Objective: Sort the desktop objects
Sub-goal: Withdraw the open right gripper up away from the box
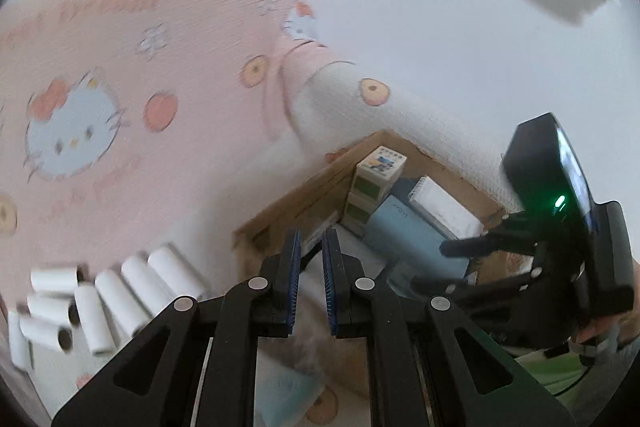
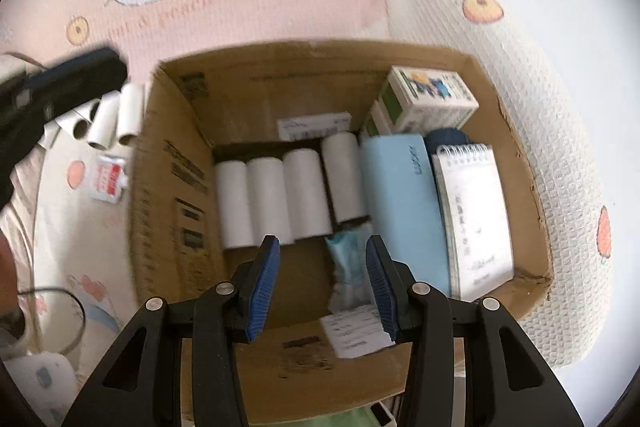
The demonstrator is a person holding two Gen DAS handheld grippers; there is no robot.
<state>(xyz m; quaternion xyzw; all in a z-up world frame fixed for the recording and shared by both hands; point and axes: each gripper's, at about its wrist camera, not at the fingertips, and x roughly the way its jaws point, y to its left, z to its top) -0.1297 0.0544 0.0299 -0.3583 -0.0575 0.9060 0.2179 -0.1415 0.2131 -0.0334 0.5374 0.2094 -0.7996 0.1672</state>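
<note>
Box (image 2: 520, 155) floor bare before four rolls (image 2: 288, 195).

Both wrist views look down (left seemingly obliquely) into the cardboard box (image 2: 176, 187).

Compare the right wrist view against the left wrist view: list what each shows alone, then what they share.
Right wrist only: four white rolls lined up inside the cardboard box, and a small red-and-white packet outside it.
Left wrist only: the right gripper over the box.
Both: loose white rolls on the pink blanket, blue case, spiral notepad.
</note>
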